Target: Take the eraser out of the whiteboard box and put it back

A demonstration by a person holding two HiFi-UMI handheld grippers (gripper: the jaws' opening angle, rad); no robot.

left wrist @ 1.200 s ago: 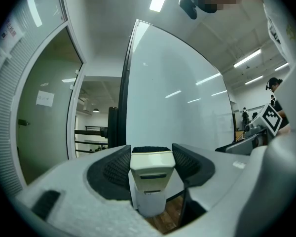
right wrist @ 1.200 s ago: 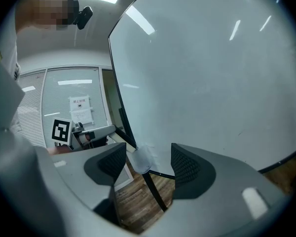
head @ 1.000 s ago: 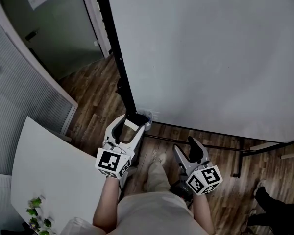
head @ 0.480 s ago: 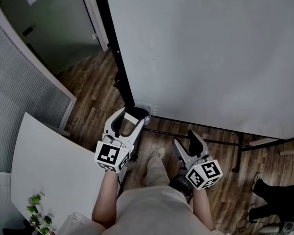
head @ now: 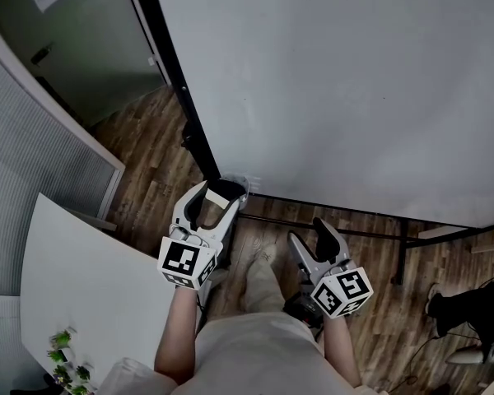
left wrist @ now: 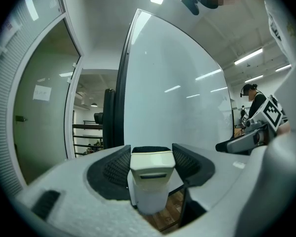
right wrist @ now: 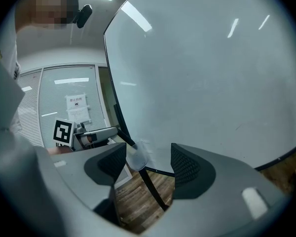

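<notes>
Whiteboard on a black stand fills most of the head view; everything below is placed against it.

- Whiteboard box: a small translucent pocket fixed at the board's lower left corner, just beside the black upright of the frame.
- Eraser: cream body, dark felt edge facing away toward the board. It sits at that same lower left corner, right at the box. Cannot tell whether its lower end is inside the box or just over its mouth.
- Left gripper: reaches in to the board's lower left corner, roughly level, with both ribbed pads pressed against the eraser's sides and clamped on it.
- Right gripper: held below the board's bottom edge, to the right of the left gripper and well back from the board. Jaws are apart with nothing between them; through the gap its own view shows only the box, the stand's leg and the wooden floor.
- Person's legs in beige trousers are under the board's bottom edge, between the two grippers.
- White tabletop is off to the left of the board, with a small green plant at its near end.
</notes>
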